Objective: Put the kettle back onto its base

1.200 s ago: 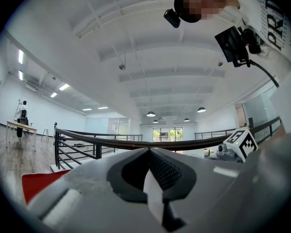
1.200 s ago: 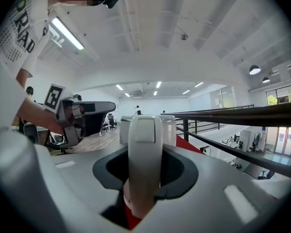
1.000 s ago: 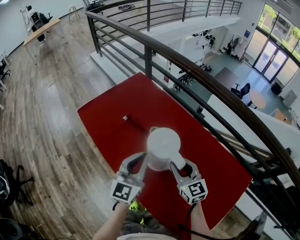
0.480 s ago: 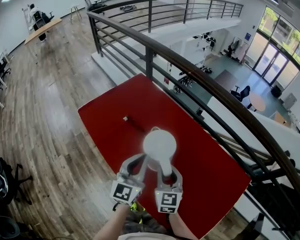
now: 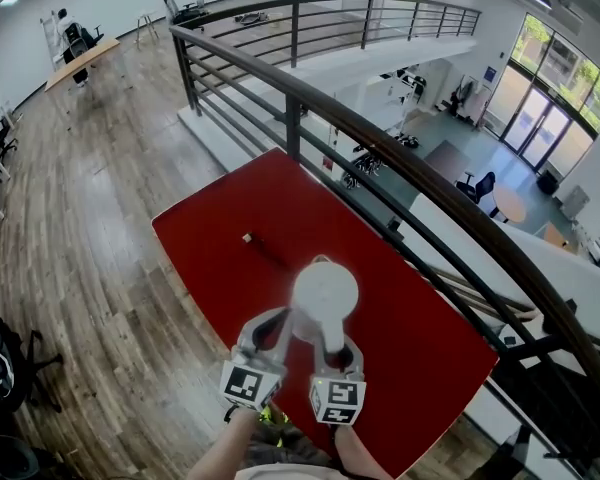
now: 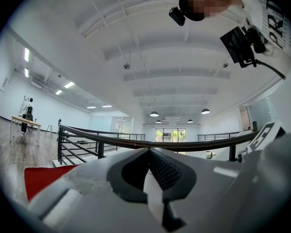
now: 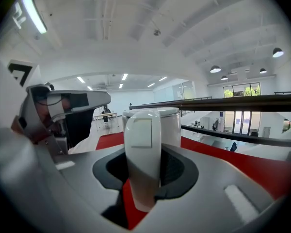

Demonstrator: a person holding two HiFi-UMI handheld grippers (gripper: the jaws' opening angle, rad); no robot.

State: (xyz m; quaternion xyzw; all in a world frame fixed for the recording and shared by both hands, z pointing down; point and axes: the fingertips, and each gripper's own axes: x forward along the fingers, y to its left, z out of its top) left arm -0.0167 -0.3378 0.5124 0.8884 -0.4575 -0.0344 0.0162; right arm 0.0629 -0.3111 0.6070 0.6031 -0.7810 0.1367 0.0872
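My right gripper (image 7: 144, 166) swung from the kettle's (image 5: 325, 293) right side round to its near side. Its jaws clamp the kettle's handle. The left gripper (image 6: 148, 154) has its jaws closed on nothing, just left of the kettle. The kettle sits by the red table's (image 5: 230, 218) near edge.

Glossy white plastic kettle (image 5: 325, 290); matt red table (image 5: 225, 223); wooden floor (image 5: 80, 218).
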